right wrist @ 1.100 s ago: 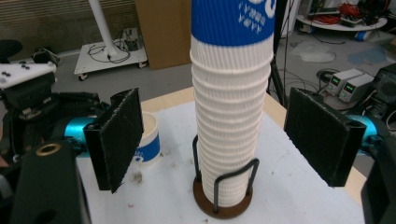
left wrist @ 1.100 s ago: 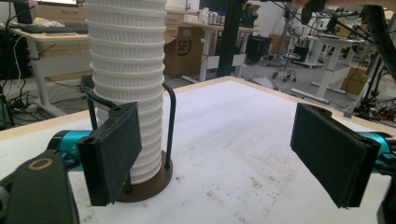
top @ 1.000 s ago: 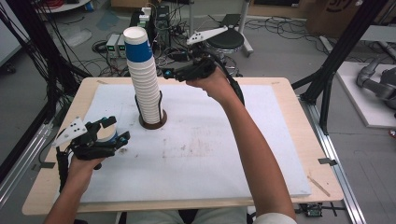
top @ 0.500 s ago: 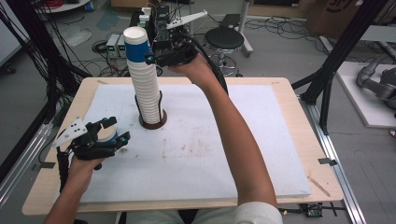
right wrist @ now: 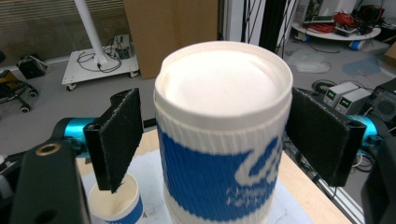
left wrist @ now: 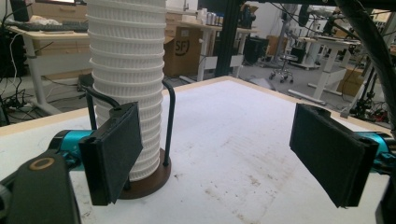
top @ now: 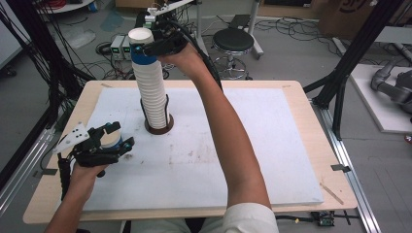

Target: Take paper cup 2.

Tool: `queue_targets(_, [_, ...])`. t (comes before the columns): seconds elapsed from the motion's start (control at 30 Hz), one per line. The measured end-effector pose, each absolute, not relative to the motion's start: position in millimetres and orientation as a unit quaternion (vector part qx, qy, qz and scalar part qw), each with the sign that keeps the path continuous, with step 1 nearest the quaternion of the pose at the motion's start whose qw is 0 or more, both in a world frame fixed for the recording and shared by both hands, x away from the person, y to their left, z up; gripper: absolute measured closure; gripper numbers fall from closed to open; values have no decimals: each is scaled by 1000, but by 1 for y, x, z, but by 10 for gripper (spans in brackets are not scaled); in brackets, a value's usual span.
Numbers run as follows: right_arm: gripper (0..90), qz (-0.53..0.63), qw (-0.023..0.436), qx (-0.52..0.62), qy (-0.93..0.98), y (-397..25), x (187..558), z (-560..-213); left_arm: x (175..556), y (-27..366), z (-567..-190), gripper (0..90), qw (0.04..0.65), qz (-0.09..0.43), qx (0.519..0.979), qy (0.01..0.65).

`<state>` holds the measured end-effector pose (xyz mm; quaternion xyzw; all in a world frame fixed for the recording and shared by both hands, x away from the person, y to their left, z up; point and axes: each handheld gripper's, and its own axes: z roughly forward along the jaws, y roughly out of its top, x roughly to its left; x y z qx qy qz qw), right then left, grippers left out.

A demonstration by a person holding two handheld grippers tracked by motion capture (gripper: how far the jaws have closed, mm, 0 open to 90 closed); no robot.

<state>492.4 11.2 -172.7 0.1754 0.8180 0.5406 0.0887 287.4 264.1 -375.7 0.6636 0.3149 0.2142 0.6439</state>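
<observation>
The work in hand is taking paper cups off a tall stack (top: 149,92) that stands in a dark round holder (top: 159,127) with upright black rods, toward the back left of the white desk (top: 243,145). The right tongs (top: 141,49) are raised to the very top of the stack, and in the right gripper view their two black padded jaws stand apart on either side of the top cup (right wrist: 223,135), a white ribbed cup with a blue band and white lettering; a gap shows between each pad and the cup wall, so the cup is bracketed but not yet clamped. The left tongs (top: 115,137) rest low over the near left part of the desk; in the left gripper view their jaws stand wide apart with bare desk between them and the stack beyond. In the high view a single white cup with a blue band (top: 111,141) stands upright on the desk at those tongs; the right gripper view shows it open side up. The step looks like the grasp of the next cup to be pulled from the stack. The next move calls for closing the right jaws squarely on the blue band, firmly enough to hold yet without crushing the paper wall, then lifting straight up so that one cup alone comes free and the stack does not tip in its holder.
</observation>
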Motion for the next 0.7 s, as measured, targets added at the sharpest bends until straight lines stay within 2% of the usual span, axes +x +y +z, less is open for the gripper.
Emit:
queue_targets(0.17, [283, 538, 99, 178, 818, 13, 493, -171, 288, 265, -376, 171, 645, 214, 662, 316])
queue_targets(0.7, [307, 541, 105, 181, 815, 12, 494, -165, 289, 264, -376, 173, 646, 211, 663, 314])
